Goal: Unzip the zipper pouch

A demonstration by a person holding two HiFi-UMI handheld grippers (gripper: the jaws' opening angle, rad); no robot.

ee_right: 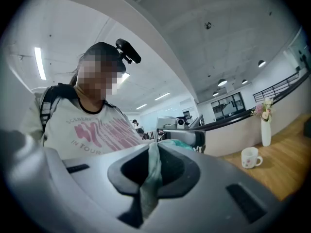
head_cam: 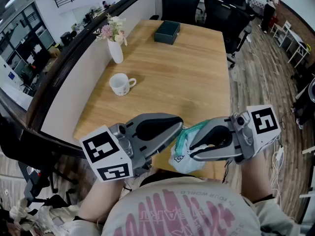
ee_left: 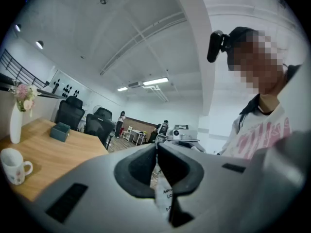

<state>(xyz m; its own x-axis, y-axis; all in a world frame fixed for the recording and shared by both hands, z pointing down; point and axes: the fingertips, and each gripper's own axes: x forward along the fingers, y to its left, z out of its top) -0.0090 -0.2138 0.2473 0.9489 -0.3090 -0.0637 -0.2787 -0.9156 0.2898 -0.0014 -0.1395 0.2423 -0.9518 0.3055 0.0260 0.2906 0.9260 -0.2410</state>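
Far left of the bench (head_cam: 197, 82): white vase (head_cam: 116, 52) holding pink and white flowers, upright by the low partition. Just nearer, a white mug (head_cam: 119, 84), handle to the right, standing apart from the vase.

Low left, over the bench's near edge: left gripper (head_cam: 178, 126), marker cube outward, jaws pointing right. In the left gripper view the jaws are pressed nearly together, with a thin white printed strip (ee_left: 163, 193) pinched between the pads. In the head view its tips sit at the top left of the zipper pouch (head_cam: 184, 159).

Far end of the bench, centre: dark teal box (head_cam: 167, 32), lying flat, well apart from everything else.

The zipper pouch hangs between the two grippers, off the bench surface, just in front of the person's shirt (head_cam: 182, 210). Teal along the top, white with small print below, crumpled.

Right of the pouch: right gripper (head_cam: 193, 145), jaws pointing left, marker cube outward. In the right gripper view the jaws are clamped on a fold of teal fabric (ee_right: 153, 174), which runs down between the pads.

Beyond the bench, upper right: black office chairs (head_cam: 227, 14) on a wooden floor.
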